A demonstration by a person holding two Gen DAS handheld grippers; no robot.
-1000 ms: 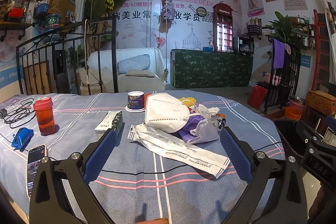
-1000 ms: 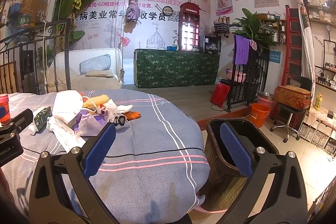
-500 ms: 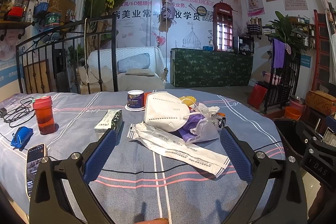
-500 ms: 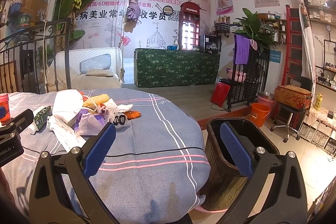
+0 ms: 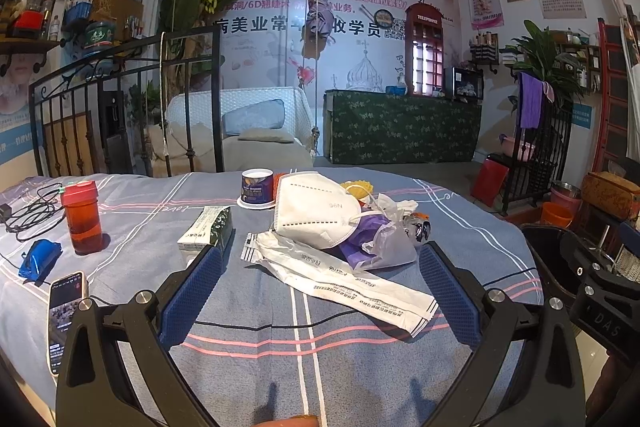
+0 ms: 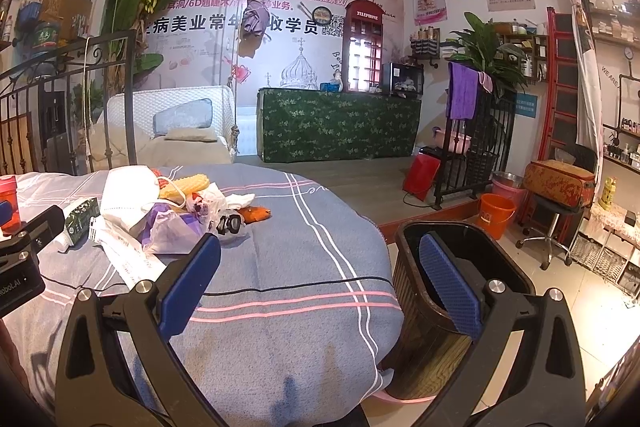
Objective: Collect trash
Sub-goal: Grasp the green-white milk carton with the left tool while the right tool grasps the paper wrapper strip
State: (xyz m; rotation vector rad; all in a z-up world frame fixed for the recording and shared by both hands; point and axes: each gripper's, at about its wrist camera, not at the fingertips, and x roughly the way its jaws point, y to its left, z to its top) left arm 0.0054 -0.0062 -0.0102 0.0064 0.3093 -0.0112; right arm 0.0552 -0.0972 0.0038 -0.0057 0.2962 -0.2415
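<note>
Hovering spread and empty, the left gripper faces the long wrapper; next, pinch it for the bin.

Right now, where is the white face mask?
In the left wrist view, the white face mask lies mid-table atop the trash pile, beside the small cup.

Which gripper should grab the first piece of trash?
Left. The left gripper, open, already frames the long white wrapper. The right gripper faces bare cloth beside the bin, pile off to its left.
</note>
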